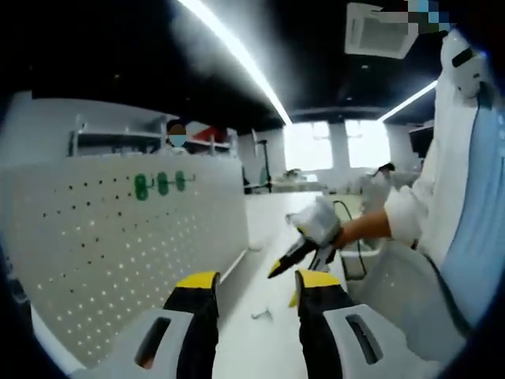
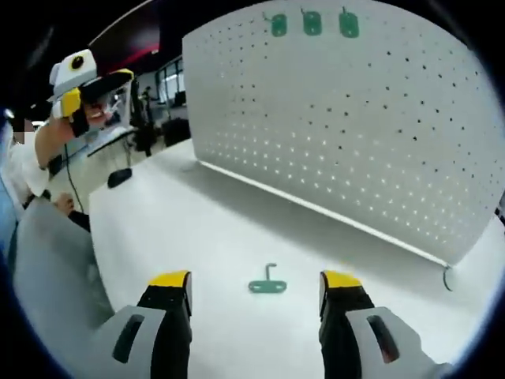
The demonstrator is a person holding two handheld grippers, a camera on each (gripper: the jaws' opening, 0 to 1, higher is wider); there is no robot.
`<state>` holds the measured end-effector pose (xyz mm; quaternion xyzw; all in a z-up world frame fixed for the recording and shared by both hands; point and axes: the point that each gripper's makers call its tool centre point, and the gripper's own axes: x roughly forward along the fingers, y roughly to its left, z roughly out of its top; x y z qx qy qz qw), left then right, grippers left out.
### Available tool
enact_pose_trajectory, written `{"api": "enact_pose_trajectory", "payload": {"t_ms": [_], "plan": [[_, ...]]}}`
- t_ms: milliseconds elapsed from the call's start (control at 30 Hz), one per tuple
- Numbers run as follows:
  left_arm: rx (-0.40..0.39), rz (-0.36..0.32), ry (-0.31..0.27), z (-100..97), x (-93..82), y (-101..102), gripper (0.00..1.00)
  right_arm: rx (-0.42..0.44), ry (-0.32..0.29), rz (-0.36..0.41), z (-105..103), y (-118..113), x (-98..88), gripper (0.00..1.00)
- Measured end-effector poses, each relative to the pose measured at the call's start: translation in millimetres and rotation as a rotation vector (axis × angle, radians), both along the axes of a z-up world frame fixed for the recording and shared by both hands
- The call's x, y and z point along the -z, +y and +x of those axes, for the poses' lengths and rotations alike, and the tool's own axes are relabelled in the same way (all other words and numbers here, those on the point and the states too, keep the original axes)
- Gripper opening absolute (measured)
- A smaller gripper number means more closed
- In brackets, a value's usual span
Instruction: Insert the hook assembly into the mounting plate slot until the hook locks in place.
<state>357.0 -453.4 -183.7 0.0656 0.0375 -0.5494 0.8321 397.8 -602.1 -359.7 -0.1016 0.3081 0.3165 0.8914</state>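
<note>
A green hook assembly [image 2: 267,285] lies flat on the white table, its thin metal hook pointing up. My right gripper [image 2: 255,283] hovers open just above it, one jaw on each side and neither touching it. The white perforated mounting plate [image 2: 355,134] stands upright behind, with three green hooks [image 2: 312,23] fixed along its top. In the left gripper view the plate [image 1: 118,237] fills the left side and bears the same hooks [image 1: 162,183]. My left gripper [image 1: 257,283] is open, empty and held high. The right gripper [image 1: 286,280] reaches down over the small hook [image 1: 263,314].
A loose bare metal hook [image 2: 447,278] rests at the plate's foot on the right. A black object [image 2: 120,177] sits on the far left of the table [image 2: 173,229]. A person's sleeve and hand [image 1: 379,225] hold the right gripper. People are seated in the background.
</note>
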Motion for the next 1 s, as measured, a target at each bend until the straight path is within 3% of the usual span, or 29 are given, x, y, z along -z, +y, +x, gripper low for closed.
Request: {"api": "enact_pose_trajectory", "payload": {"t_ms": [400,767,1000], "plan": [[-0.002,0.002,0.007,0.8,3.9,5,0.37,-0.008,0.156,-0.021,-5,10,36.0,0.51],[0.001,0.004,0.023,1.2,9.9,8,0.36,-0.025,0.234,-0.045,2,13,56.3,0.48],[-0.005,0.003,0.029,1.7,11.2,11,0.35,-0.043,0.248,-0.058,9,17,59.1,0.48]]}}
